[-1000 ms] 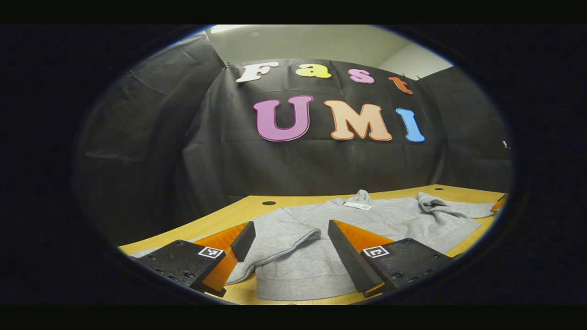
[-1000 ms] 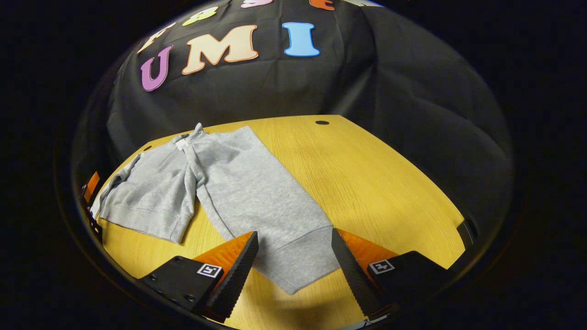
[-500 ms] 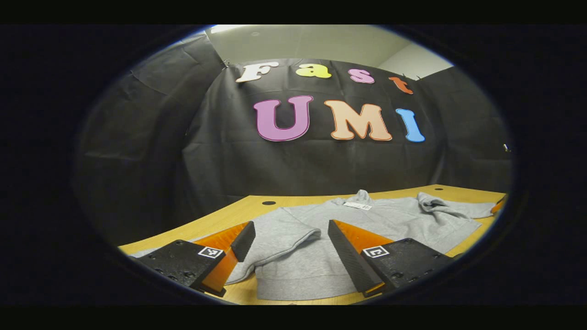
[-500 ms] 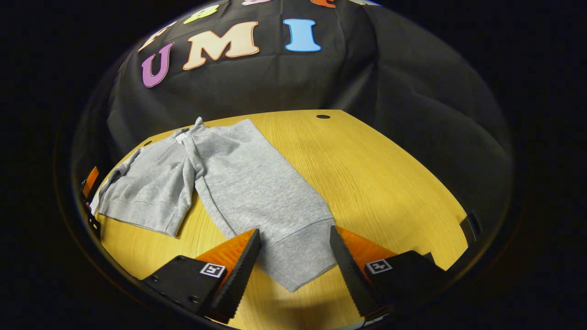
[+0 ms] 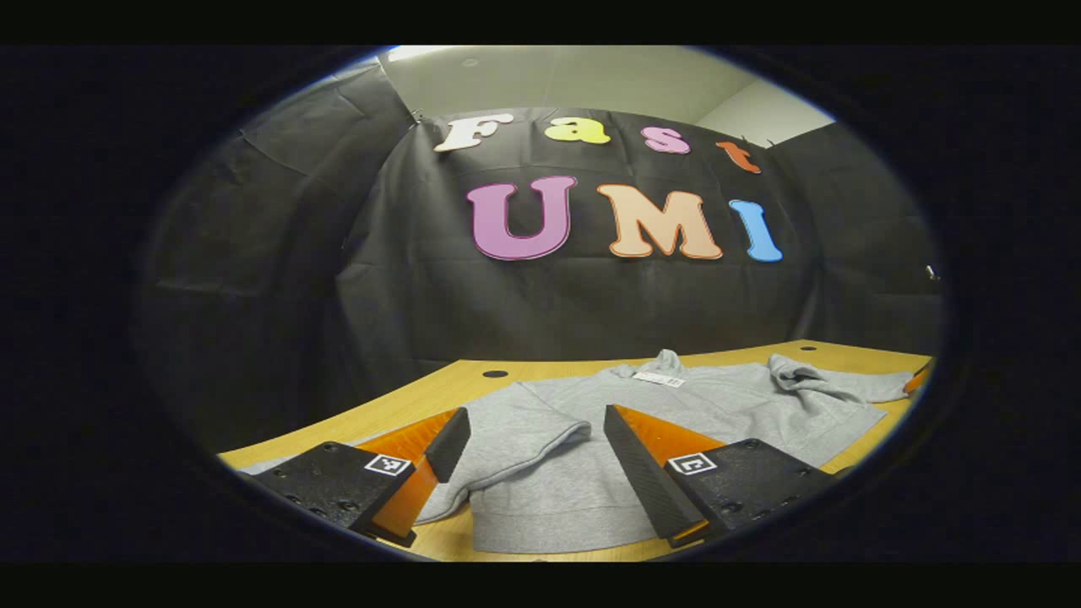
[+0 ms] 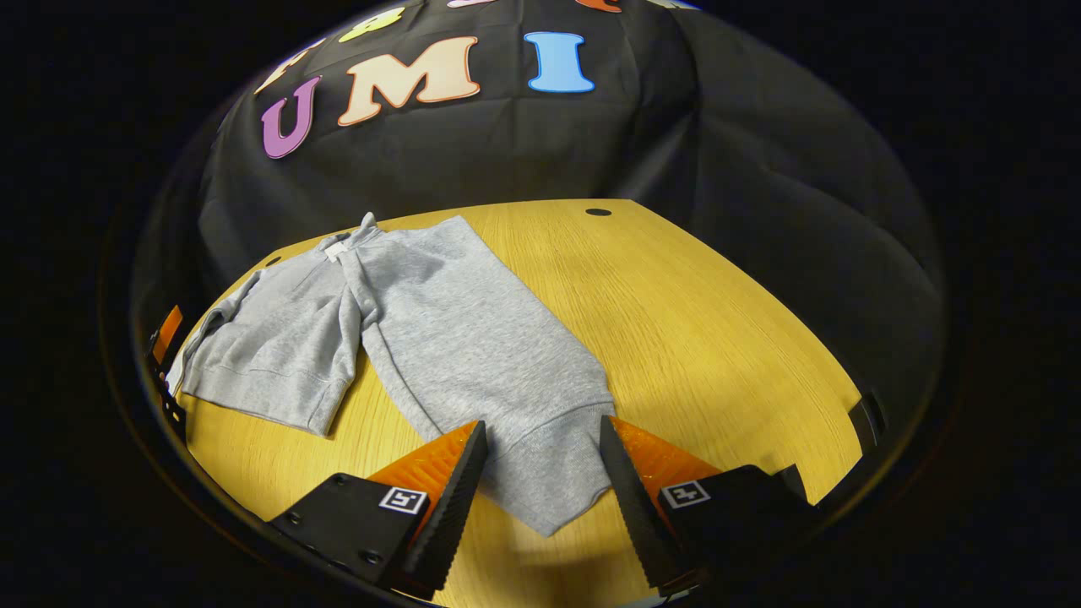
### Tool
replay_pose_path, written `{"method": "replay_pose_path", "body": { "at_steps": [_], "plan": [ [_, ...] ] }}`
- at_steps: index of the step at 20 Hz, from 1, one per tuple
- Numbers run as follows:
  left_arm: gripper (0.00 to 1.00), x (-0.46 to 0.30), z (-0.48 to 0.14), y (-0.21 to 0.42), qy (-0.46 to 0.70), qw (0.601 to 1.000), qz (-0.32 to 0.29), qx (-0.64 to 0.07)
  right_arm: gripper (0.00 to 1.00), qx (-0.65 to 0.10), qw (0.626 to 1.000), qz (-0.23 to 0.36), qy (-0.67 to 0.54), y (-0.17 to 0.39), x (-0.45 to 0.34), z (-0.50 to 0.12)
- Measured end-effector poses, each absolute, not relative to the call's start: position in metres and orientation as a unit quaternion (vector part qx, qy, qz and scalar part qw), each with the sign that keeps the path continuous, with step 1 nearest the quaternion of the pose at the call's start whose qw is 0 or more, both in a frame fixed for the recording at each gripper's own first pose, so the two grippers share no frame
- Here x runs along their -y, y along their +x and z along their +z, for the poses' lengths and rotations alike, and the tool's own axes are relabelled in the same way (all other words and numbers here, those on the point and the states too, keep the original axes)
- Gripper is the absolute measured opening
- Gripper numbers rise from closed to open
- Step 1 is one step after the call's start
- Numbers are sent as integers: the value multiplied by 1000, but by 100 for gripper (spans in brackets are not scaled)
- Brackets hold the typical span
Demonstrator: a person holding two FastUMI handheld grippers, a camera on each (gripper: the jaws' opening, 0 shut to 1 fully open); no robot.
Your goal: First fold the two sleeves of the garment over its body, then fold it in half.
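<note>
A grey sweatshirt (image 5: 676, 405) lies flat on the wooden table (image 5: 397, 405), its collar and white label (image 5: 659, 379) toward the wall. My left gripper (image 5: 535, 414) is open just above the table, and the garment's near sleeve (image 5: 524, 431) lies between its fingers, untouched. In the right gripper view the other sleeve (image 6: 473, 355) stretches out from the body (image 6: 279, 346) toward me. Its ribbed cuff (image 6: 549, 481) lies between the fingers of my right gripper (image 6: 542, 422), which is open and hangs low over it. The left gripper (image 6: 166, 333) peeks in at that view's left edge.
Bare tabletop (image 6: 692, 321) spreads to the right of the outstretched sleeve. A cable hole (image 6: 598, 212) sits near the table's far edge, and another hole (image 5: 495, 373) is at the back left. The black cloth wall rises directly behind the table.
My right gripper has moved forward over the sleeve's cuff, which now lies deeper between its fingers, and the fingers stand slightly closer together. The left gripper has not moved.
</note>
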State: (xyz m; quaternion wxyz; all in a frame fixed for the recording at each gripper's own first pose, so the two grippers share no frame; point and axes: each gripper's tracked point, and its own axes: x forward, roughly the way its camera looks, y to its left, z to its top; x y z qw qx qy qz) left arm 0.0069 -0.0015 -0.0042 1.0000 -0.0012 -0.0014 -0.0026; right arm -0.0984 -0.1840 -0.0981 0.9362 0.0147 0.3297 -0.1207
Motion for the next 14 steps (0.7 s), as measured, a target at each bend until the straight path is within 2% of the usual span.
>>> {"method": "replay_pose_path", "body": {
  "at_steps": [1,2,4,5,6,8,11,12,14],
  "plan": [
    [94,1,-5,6,-1,1000,-3,1,84,-326,938,-115,18,-98,179,-98],
    [94,1,-4,7,-1,1000,-3,1,62,-325,939,-115,16,-97,178,-97],
    [94,2,-3,6,-1,1000,-3,1,53,-329,938,-109,28,-97,175,-99],
    [94,1,-5,6,-1,1000,-3,1,43,-331,936,-112,35,-95,175,-99],
    [94,1,-4,6,-1,1000,-3,2,27,-333,936,-111,35,-96,175,-99],
    [94,2,-5,6,-1,1000,-2,1,16,-336,936,-103,24,-95,174,-100],
    [94,1,-5,6,-1,1000,-3,2,12,-336,936,-102,13,-94,172,-100],
    [94,1,-4,6,-1,1000,-3,2,7,-339,935,-102,10,-94,173,-98],
    [94,1,-4,7,-1,1000,-3,2,6,-342,935,-99,9,-91,171,-95]
  ]
}}
